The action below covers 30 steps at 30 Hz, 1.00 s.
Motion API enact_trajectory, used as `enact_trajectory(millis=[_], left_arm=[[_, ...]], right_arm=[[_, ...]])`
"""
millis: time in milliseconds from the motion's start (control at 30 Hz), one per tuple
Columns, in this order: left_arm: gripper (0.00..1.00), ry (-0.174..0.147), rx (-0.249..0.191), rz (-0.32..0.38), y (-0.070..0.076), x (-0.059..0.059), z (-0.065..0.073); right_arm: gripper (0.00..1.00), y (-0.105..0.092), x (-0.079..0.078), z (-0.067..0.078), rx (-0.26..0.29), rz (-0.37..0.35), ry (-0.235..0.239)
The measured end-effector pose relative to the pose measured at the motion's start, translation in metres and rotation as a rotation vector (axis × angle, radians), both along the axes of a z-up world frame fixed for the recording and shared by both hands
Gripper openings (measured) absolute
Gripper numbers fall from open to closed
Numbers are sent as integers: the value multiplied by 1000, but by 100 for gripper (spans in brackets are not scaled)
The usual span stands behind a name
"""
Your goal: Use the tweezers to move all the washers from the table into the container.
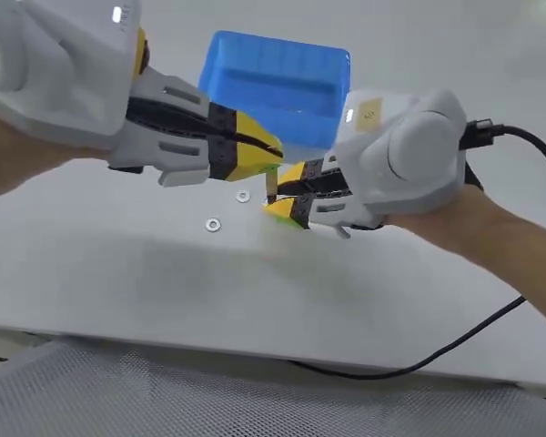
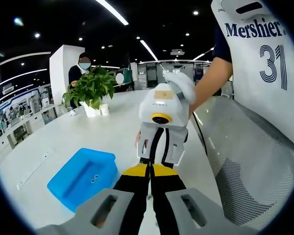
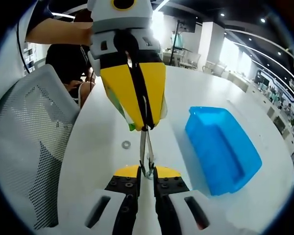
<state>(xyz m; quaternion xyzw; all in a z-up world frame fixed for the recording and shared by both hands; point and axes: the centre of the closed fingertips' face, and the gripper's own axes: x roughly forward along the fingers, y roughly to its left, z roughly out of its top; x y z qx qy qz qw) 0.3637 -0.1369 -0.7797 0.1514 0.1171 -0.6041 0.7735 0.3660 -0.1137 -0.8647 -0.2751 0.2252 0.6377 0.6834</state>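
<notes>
1. The tweezers (image 3: 146, 147) hang in the air above the bench (image 1: 255, 282), on my side of the container (image 1: 278, 82). They span the gap between the two tools.
2. The left tool (image 3: 146, 126) is clamped tight on one end of the tweezers. The right tool (image 3: 147, 171) is pinched on the other end, with its jaws nearly together around the thin legs.
3. I judge the tweezers to be light, stiff, slick metal with springy legs. I would grip across both legs partway along, so that a squeeze closes the tips. A hold on one end alone would let them swivel.
4. The washers (image 1: 243, 196) look tiny, flat, hard and nearly weightless, and they lie flush on the bench. I expect them to skate if nudged. I would take each by its rim, with one tweezer tip through the hole.
5. Count: one pair of tweezers and one container.
6. Two washers lie on the bench on my side of the container. One sits close to the tweezers and the other washer (image 1: 213, 224) lies farther from the container.
7. What look like two more washers (image 2: 93, 178) lie inside the container, seen in the left gripper view.
</notes>
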Motion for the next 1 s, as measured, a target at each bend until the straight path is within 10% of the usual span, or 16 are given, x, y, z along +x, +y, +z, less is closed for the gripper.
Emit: enact_trajectory(millis=[433,1000], left_arm=[[4,-5,3,-5,0,-2,5],[4,-116,-7,-10,5,16,56]], right_arm=[[10,0,0,6,-2,7,-19],[10,5,28,55,29,-3,-147]])
